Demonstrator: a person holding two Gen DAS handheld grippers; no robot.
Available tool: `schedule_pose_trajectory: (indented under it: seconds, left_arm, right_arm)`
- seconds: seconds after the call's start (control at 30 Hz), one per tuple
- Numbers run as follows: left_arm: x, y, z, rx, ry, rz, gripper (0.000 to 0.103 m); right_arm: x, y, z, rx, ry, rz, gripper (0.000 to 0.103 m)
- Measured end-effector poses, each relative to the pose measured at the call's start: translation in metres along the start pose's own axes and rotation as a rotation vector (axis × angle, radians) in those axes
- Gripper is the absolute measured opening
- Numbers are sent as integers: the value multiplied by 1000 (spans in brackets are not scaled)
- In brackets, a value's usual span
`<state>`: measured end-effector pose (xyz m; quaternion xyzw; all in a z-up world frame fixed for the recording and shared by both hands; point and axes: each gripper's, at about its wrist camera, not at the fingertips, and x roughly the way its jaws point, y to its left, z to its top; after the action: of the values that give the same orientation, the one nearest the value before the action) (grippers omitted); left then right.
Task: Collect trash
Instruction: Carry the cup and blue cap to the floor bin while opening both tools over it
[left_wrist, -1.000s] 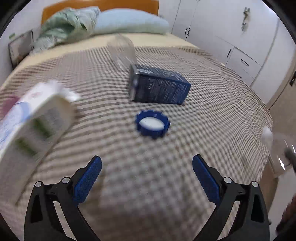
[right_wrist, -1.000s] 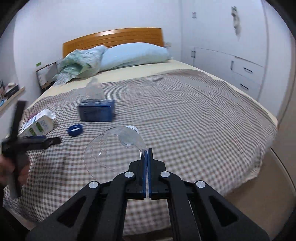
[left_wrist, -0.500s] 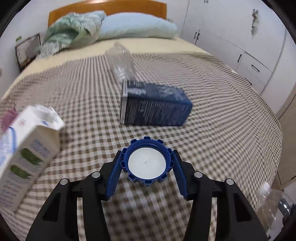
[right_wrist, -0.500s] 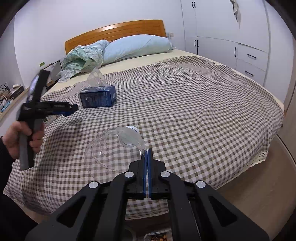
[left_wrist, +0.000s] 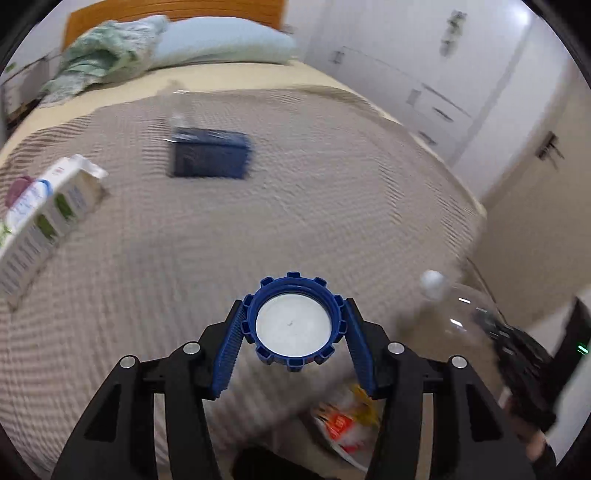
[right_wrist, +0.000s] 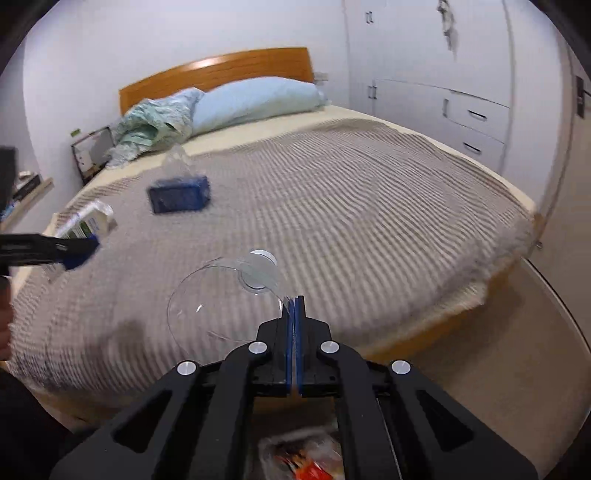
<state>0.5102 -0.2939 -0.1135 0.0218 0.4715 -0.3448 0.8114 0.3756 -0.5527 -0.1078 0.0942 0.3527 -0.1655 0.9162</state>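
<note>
My left gripper (left_wrist: 293, 305) is shut on a blue ridged lid (left_wrist: 293, 326) with a white inside, held in the air above the near edge of the bed. The right gripper (right_wrist: 294, 306) is shut on the rim of a cut clear plastic bottle top (right_wrist: 221, 299) with a white cap. In the left wrist view that bottle top (left_wrist: 456, 306) shows at the right. On the bed lie a dark blue box (left_wrist: 210, 158), a white milk carton (left_wrist: 48, 210) and a clear bottle (right_wrist: 177, 160) behind the box. The picture is blurred.
Colourful wrappers (right_wrist: 303, 458) lie in a container below both grippers, off the bed's edge. A checked cover (right_wrist: 351, 206) spreads over the bed, with a blue pillow (right_wrist: 255, 99) and a crumpled green blanket (right_wrist: 155, 125) at its head. White cupboards (right_wrist: 461, 103) line the right wall.
The left gripper closed on the blue lid, lifted it and drew back towards the bed's near edge. The right gripper drew back with the bottle top. The wrappers below came into view.
</note>
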Motion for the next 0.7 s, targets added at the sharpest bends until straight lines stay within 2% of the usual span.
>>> schedule_pose_trajectory:
  seconds: [0.07, 0.2, 0.33, 0.4, 0.5, 0.57, 0.6, 0.63, 0.67, 0.7]
  left_arm:
    - [2, -22, -18, 20, 22, -40, 50]
    - [26, -62, -56, 63, 125, -88, 50]
    - [76, -90, -100, 48, 315, -98, 50]
    - [93, -100, -116, 34, 377, -114, 50]
    - [115, -114, -134, 29, 449, -113, 50]
    - [124, -121, -140, 40, 472, -110, 50]
    - [131, -126, -145, 52, 489, -98, 50]
    - [135, -130, -148, 57, 500, -95, 50]
    - [140, -135, -150, 64, 514, -98, 50]
    - [147, -141, -155, 76, 534, -95, 50]
  right_arm:
    - [-5, -22, -24, 20, 48, -46, 1]
    - [-6, -55, -73, 77, 162, -98, 1]
    - [24, -85, -152, 175, 395, -107, 1]
    - [43, -98, -194, 224, 514, -129, 1]
    - [67, -118, -241, 341, 639, -158, 2]
    - [80, -124, -257, 377, 669, -164, 2]
    - [89, -127, -265, 409, 683, -137, 2]
    - [104, -132, -277, 453, 734, -99, 10]
    - [113, -132, -282, 461, 774, -105, 33]
    - [122, -134, -288, 455, 839, -149, 44]
